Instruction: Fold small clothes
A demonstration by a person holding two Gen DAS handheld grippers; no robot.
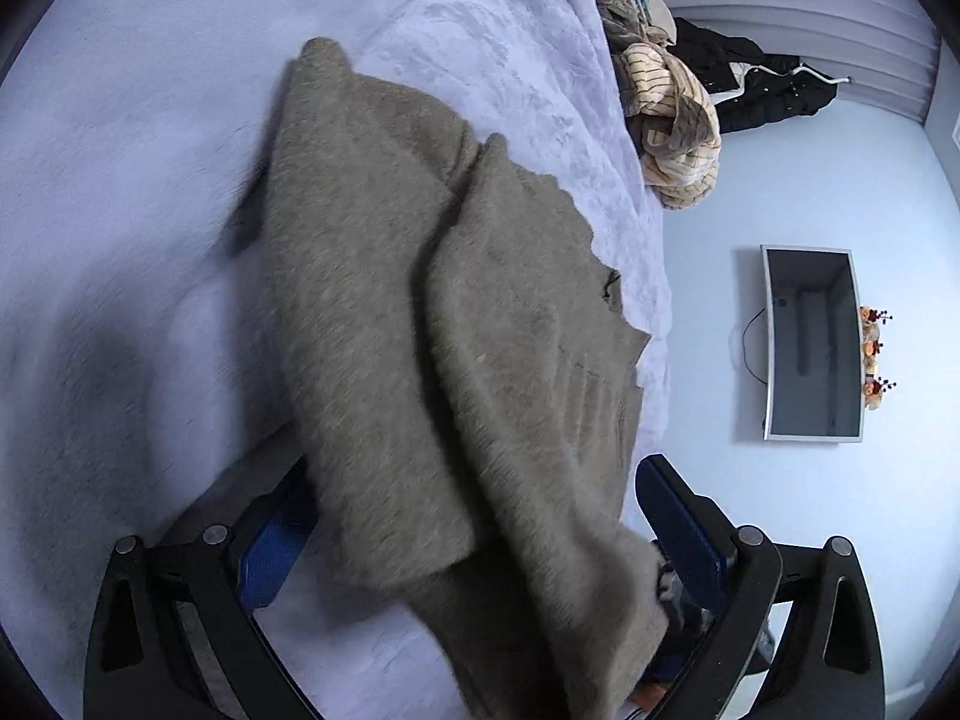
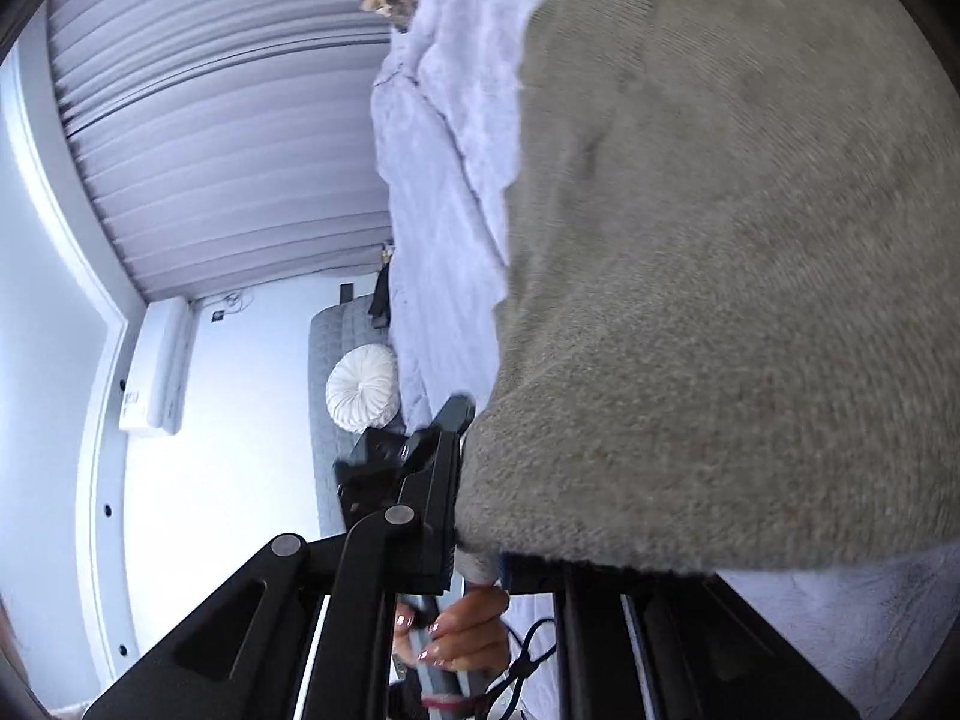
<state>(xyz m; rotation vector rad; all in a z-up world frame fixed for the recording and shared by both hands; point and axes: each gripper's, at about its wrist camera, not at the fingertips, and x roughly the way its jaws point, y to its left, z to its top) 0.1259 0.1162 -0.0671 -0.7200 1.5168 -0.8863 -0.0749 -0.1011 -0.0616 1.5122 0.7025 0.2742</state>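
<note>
A fuzzy grey-brown knit garment (image 1: 420, 324) lies partly folded on the pale lavender bed cover (image 1: 120, 180), one layer lapped over another. In the left wrist view it drapes between the blue-padded fingers (image 1: 684, 516) of my left gripper (image 1: 474, 534), which stand wide apart. In the right wrist view the same garment (image 2: 720, 300) fills the right side and hangs over my right gripper (image 2: 480, 552). Its left finger (image 2: 432, 516) presses against the garment's thick edge; the other finger is hidden under the cloth.
A pile of striped beige clothes (image 1: 672, 120) and a black jacket (image 1: 762, 84) lie at the bed's far edge. A wall-mounted TV (image 1: 813, 342) hangs beyond. The other hand-held gripper and a hand (image 2: 468, 630) show below. A round white cushion (image 2: 363, 387) sits on a grey headboard.
</note>
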